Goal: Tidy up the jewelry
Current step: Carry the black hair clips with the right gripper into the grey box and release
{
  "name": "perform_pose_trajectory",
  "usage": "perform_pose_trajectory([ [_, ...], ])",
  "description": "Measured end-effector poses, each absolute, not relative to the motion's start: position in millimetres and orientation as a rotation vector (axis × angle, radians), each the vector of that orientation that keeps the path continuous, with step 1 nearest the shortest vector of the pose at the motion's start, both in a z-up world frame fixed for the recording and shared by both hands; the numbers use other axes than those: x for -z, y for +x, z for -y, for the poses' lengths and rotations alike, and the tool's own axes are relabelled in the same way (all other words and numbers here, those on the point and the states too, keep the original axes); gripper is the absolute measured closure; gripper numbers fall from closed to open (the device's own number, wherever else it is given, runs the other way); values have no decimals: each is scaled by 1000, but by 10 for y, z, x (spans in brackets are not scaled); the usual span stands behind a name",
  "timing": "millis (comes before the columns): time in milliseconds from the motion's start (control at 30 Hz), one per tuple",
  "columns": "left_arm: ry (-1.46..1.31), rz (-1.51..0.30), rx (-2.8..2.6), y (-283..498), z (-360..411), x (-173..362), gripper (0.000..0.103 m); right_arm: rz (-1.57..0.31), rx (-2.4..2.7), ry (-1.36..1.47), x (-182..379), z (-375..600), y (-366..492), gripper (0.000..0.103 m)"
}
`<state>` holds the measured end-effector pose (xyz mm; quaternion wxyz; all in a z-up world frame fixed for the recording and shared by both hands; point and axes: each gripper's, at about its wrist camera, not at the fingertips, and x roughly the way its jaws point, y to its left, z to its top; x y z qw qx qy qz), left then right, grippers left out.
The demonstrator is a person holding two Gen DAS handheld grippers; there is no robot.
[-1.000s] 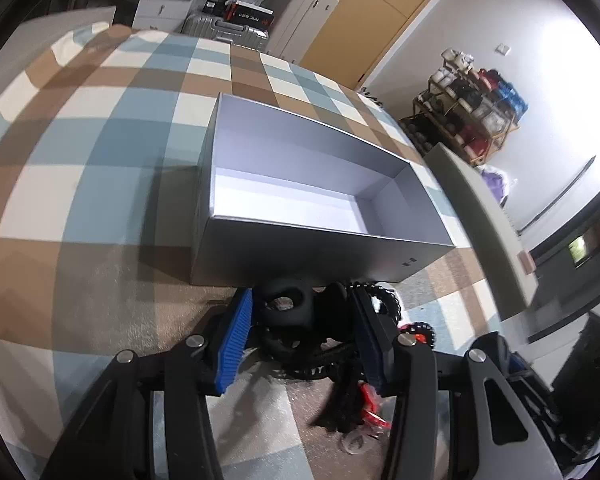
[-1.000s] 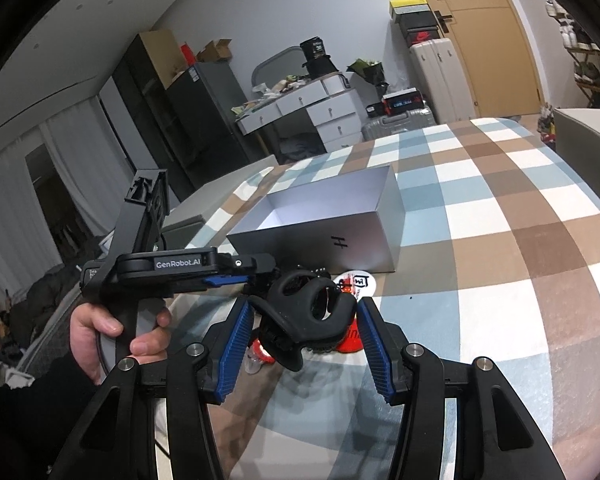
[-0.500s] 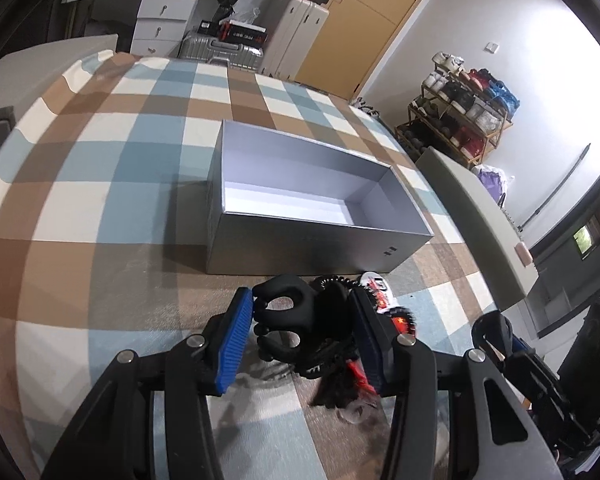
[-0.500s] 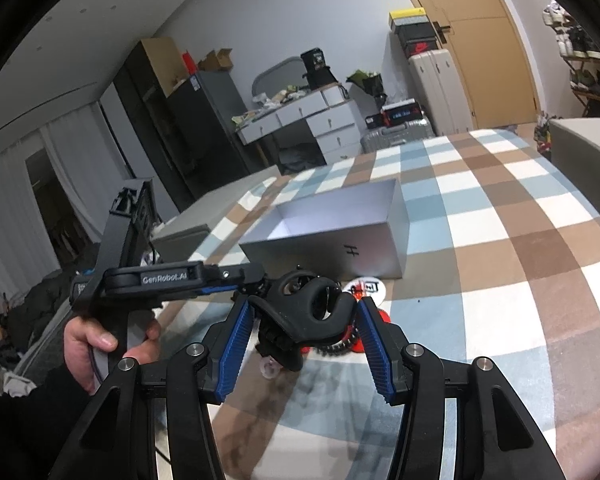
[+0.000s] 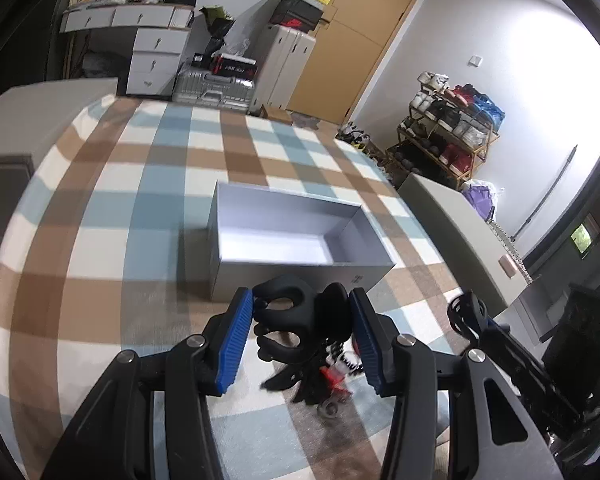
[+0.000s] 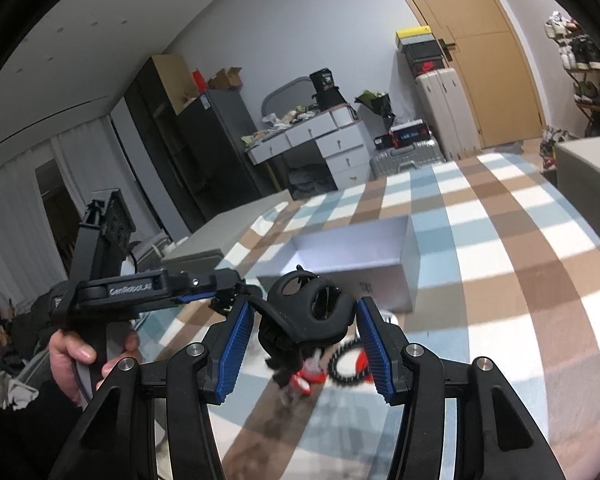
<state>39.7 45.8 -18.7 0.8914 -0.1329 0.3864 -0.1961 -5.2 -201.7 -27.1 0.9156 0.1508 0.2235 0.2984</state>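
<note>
Noted left gripper (image 5: 300, 295) clamped on black clip (image 5: 296, 320) and right gripper (image 6: 304, 302) likewise on second clip (image 6: 302, 322), both aloft just short of the near wall of the empty box (image 5: 300, 236), with the bead pile (image 6: 342, 364) on the cloth (image 5: 148, 200) below. Carry one clip at a time over the wall, lower well inside, then part the fingers. Keep the grippers apart to avoid collision or nudging the box.
</note>
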Motion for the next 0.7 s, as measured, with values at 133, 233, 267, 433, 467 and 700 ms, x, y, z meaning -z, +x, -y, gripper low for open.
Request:
perform_pose_trajectory([
  [133, -265, -783, 410, 519, -435, 64, 60, -437, -643, 310, 105, 2006, 144, 51],
  [233, -262, -763, 423, 643, -415, 2, 60, -436, -657, 307, 11, 1962, 344, 51],
  [267, -256, -760, 424, 692, -403, -6, 60, -438, -659, 306, -7, 1955, 392, 51],
  [433, -241, -770, 433, 951, -330, 18, 60, -492, -672, 290, -57, 1892, 802, 51],
  [467, -238, -776, 433, 995, -315, 32, 60, -501, -672, 287, -55, 1886, 854, 51],
  [700, -186, -832, 449, 1252, -137, 208, 60, -648, -673, 257, 139, 1767, 1344, 51],
])
